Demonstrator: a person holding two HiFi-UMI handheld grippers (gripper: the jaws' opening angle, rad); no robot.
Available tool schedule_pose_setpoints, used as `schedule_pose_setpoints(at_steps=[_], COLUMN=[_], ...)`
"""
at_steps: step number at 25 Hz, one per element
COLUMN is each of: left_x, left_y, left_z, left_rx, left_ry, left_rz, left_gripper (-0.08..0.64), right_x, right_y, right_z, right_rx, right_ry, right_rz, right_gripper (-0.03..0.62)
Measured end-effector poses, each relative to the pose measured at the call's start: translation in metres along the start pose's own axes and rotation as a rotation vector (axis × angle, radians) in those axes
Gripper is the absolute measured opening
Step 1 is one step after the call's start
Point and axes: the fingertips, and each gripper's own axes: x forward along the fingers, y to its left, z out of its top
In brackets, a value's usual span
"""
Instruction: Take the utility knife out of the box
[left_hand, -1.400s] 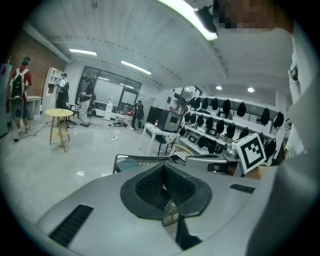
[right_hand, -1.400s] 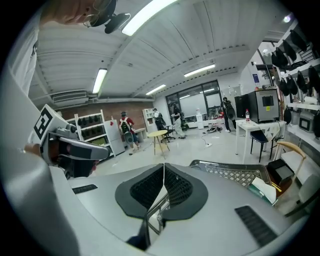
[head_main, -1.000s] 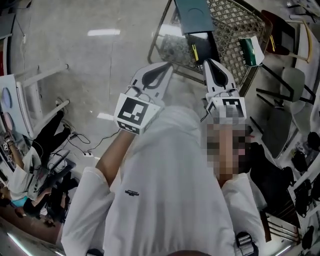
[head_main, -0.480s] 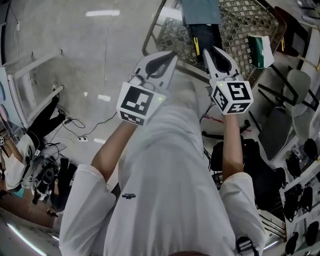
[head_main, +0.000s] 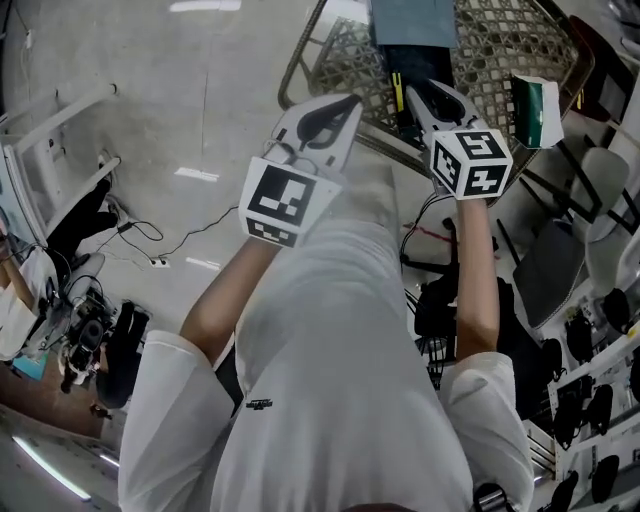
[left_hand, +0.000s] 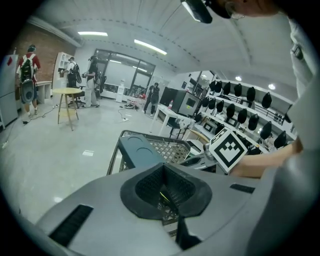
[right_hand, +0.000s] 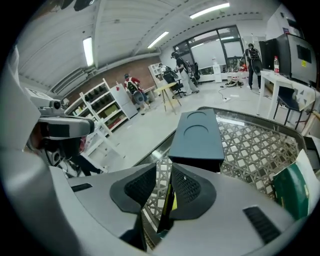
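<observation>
Both my arms are stretched out ahead of me, forearms bare below short white sleeves. The left forearm slants in from 7 o'clock. The right one runs almost straight up from 5 o'clock.

My left gripper (head_main: 348, 103) sits at 12 o'clock in the head view, marker cube facing up, with its tip at the near rim of the wire basket (head_main: 505, 45). Its jaws are closed, tips meeting and nothing between them. Through the hollow behind the tips I see only basket mesh.

My right gripper (head_main: 415, 95) is at 1 o'clock and reaches a little further, its tip over the basket rim. Its jaws stand a narrow gap apart. In its own view a thin black and yellow thing, the knife (right_hand: 167, 202) as far as I can tell, shows in that gap. It lies close against the pad on the 3 o'clock side and apart from the other pad. I cannot tell whether it sits between the pads or lies just beyond them.

Directly past the right gripper's tip, at 12 o'clock, a dark box (right_hand: 197, 135) with two round hollows in its top sits in the basket. A green and white carton (head_main: 535, 108) stands at the basket's edge at 2 o'clock.
</observation>
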Motion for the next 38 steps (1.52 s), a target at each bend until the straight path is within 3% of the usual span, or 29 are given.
schedule_pose_setpoints(at_steps=[8, 12, 22, 31, 38], left_x=[0.015, 0.018, 0.025, 0.030, 0.030], left_y=[0.011, 0.015, 0.021, 0.026, 0.031], left_z=[-0.017, -0.023, -0.032, -0.039, -0.043], left_rx=[-0.029, -0.037, -0.066, -0.093, -0.107], left_ry=[0.021, 0.031, 0.039, 0.043, 0.045], left_rz=[0.012, 0.017, 0.028, 0.028, 0.036], left_gripper=[0.000, 0.002, 0.002, 0.001, 0.002], right_x=[0.034, 0.047, 0.070, 0.084, 0.090], right_y=[-0.025, -0.035, -0.047, -0.058, -0.060], right_z=[-0.027, -0.040, -0.058, -0.073, -0.080], right_rx=[0.027, 0.049, 0.062, 0.017, 0.010], right_ry=[0.114, 0.153, 0.240, 0.336, 0.391], right_rz=[0.010, -0.002, -0.021, -0.101, -0.136], right_gripper=[0.104, 0.147, 0.147, 0.225, 0.238])
